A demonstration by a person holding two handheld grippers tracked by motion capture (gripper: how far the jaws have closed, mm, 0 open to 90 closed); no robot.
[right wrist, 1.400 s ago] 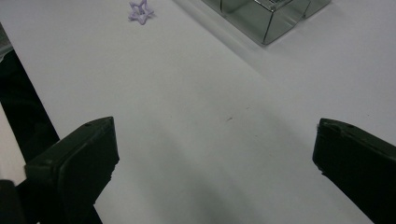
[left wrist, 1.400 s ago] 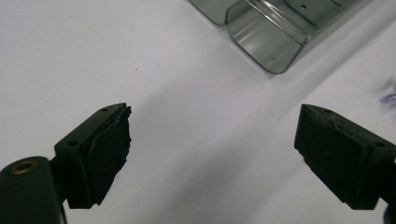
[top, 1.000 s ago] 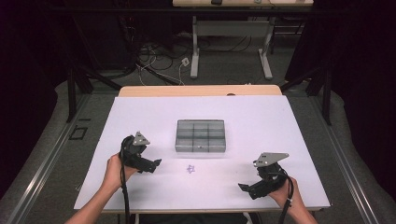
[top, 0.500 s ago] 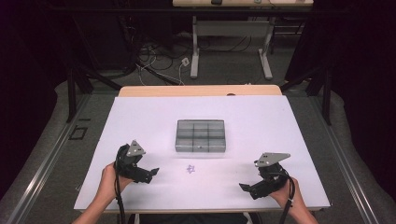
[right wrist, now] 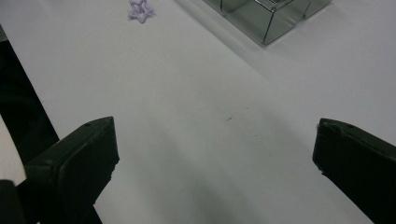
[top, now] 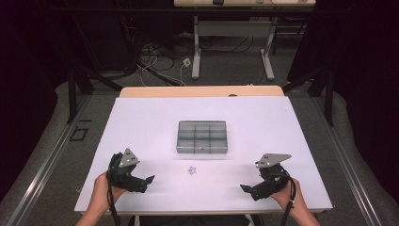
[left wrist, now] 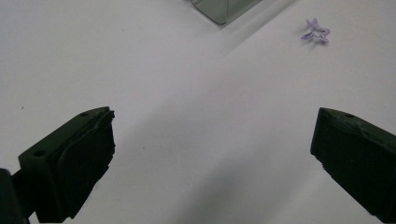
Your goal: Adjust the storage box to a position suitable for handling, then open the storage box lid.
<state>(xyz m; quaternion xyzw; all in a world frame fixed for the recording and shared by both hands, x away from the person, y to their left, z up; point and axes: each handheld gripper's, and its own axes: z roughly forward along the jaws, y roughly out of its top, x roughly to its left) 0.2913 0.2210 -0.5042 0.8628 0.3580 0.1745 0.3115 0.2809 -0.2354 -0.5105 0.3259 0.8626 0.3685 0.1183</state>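
down on the white table (top: 141, 127), two handheld grippers sit near the front edge, one at each side. the left gripper (top: 149, 179) is held by the person's left hand (top: 101, 187) at the near left, its jaws pointing toward the middle of the table; in the left gripper view its two black jaws stand wide apart with nothing between them, just bare white surface. the right gripper (top: 244, 188) is held by the right hand (top: 288, 197) at the near right, pointing inward too; in the right gripper view its jaws are likewise spread wide and hold nothing. a clear tray (top: 202, 137) split into small compartments rests at the table's centre. a small purple star-shaped piece (top: 192, 170) lies flat on the table just in front of the tray, between the two grippers and well apart from both. it also shows far off at the top of each gripper view, (left wrist: 315, 31) and (right wrist: 139, 10), near a corner of the tray (right wrist: 266, 18).
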